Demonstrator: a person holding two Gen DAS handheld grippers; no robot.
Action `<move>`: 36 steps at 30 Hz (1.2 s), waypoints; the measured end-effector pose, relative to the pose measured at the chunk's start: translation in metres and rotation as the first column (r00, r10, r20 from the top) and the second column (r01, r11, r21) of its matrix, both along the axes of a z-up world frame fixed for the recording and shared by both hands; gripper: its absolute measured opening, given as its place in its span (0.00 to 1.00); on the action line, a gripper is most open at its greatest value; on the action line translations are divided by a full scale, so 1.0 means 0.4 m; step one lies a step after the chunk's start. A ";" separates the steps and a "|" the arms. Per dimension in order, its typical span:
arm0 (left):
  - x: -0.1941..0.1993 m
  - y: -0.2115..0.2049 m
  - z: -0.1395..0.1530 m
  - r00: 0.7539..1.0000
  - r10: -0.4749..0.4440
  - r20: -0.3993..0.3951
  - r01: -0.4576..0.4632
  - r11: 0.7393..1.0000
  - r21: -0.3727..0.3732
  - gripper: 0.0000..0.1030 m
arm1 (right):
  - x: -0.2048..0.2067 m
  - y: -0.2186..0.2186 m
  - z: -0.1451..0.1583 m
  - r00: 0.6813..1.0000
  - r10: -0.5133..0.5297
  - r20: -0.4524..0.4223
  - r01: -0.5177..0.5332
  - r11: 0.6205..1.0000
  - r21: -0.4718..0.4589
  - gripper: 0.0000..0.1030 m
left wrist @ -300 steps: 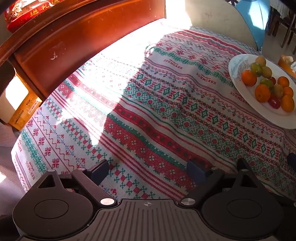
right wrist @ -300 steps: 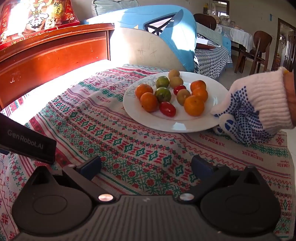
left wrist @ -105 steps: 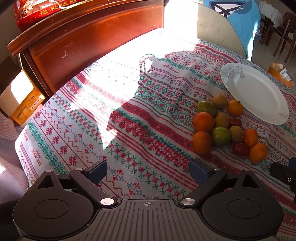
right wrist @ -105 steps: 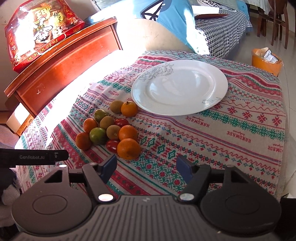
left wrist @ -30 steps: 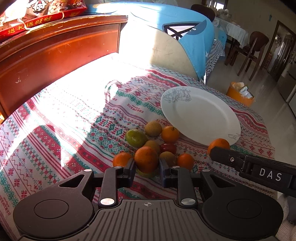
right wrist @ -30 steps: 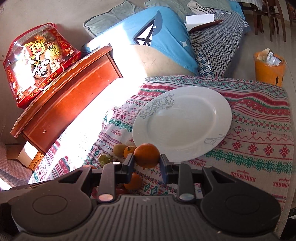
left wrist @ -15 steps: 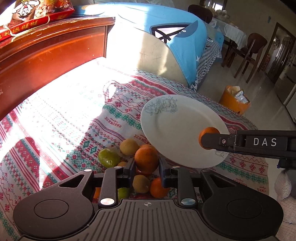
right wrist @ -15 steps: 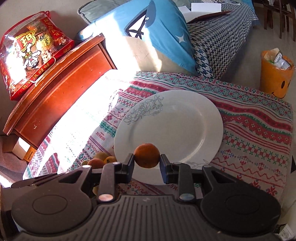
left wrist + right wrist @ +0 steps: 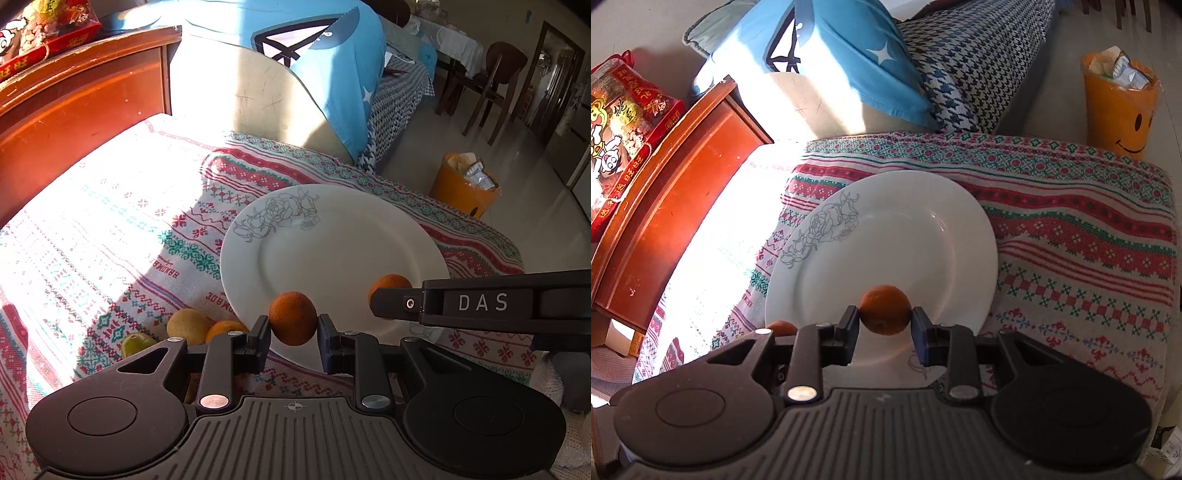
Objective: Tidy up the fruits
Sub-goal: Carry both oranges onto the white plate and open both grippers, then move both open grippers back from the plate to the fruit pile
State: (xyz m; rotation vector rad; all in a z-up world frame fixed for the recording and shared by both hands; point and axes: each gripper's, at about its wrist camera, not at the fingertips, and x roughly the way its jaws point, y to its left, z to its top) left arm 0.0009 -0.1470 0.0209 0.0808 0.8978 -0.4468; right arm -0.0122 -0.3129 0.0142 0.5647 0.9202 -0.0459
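Note:
My left gripper (image 9: 292, 329) is shut on an orange (image 9: 291, 317) and holds it over the near rim of the white plate (image 9: 332, 258). My right gripper (image 9: 884, 322) is shut on a second orange (image 9: 885, 309) above the plate's near half (image 9: 886, 243). The right gripper also shows in the left wrist view as a black arm marked DAS, with its orange (image 9: 388, 282) over the plate's right side. Loose fruit lies on the patterned cloth left of the plate: a kiwi (image 9: 187, 325), an orange (image 9: 223, 329) and a green fruit (image 9: 136, 341). The plate holds no fruit.
A red wooden cabinet (image 9: 74, 110) with a snack bag (image 9: 624, 114) stands at the left. A blue cushion (image 9: 325, 66) lies behind the table. An orange bin (image 9: 1119, 103) stands on the floor at the right. The table edge falls off beyond the plate.
Both grippers have carried their oranges forward over the plate. The fruit pile has slipped lower and left in the left wrist view.

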 end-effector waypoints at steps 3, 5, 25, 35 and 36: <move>0.012 -0.010 -0.006 1.000 -0.002 -0.009 0.002 1.000 0.007 0.24 | 0.007 -0.012 0.000 1.000 -0.021 0.004 0.021 0.999 0.026 0.32; 0.017 -0.014 -0.007 1.000 0.011 -0.008 -0.011 1.000 0.015 0.24 | 0.009 -0.020 0.002 0.999 -0.035 0.012 0.034 0.998 0.045 0.32; -0.024 0.050 0.057 0.998 0.064 0.005 -0.064 0.998 -0.012 0.33 | -0.039 -0.057 0.051 0.993 -0.091 0.077 0.081 0.988 0.128 0.34; -0.082 0.152 0.081 0.994 0.112 0.015 -0.112 0.994 -0.016 0.42 | -0.068 0.033 0.069 0.994 0.031 0.106 -0.036 0.998 0.044 0.34; -0.086 0.168 0.078 0.992 0.123 0.007 -0.122 0.992 -0.025 0.42 | -0.071 0.042 0.067 0.994 0.040 0.105 -0.044 0.998 0.042 0.34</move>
